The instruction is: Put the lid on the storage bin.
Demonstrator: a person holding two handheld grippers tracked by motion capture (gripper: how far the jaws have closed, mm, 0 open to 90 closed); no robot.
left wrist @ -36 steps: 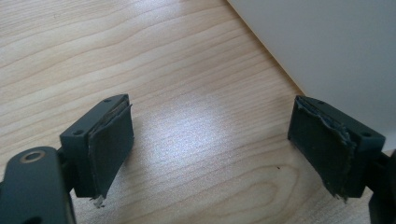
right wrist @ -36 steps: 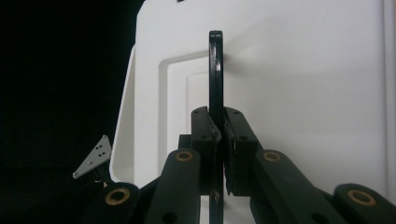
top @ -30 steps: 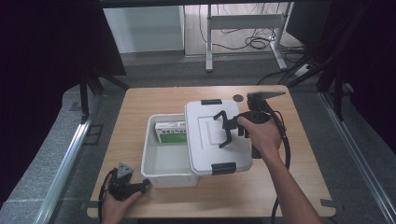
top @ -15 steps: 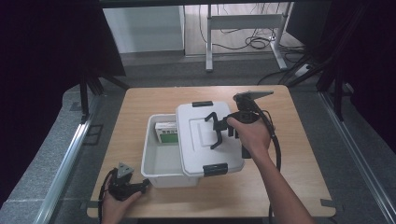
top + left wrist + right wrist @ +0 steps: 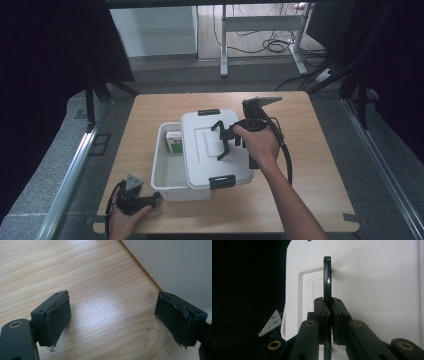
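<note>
A white plastic bin stands mid-table with a green-and-white box inside at its far left. A white lid with black clips lies over most of the bin, offset to the right. My right gripper is shut on the lid's black handle, seen edge-on between the jaws of my right gripper above the lid. Down at the front left corner my left gripper rests open on the wood. Its jaws hold nothing, and the bin wall lies just beyond them.
The wooden table has bare room to the right of the bin and along the front edge. A cable trails from the right gripper beside the forearm. Desk legs and floor cables lie beyond the far edge.
The right gripper has carried the lid leftward over the bin, so less of the bin's inside and the green box shows. The left gripper has stayed put.
</note>
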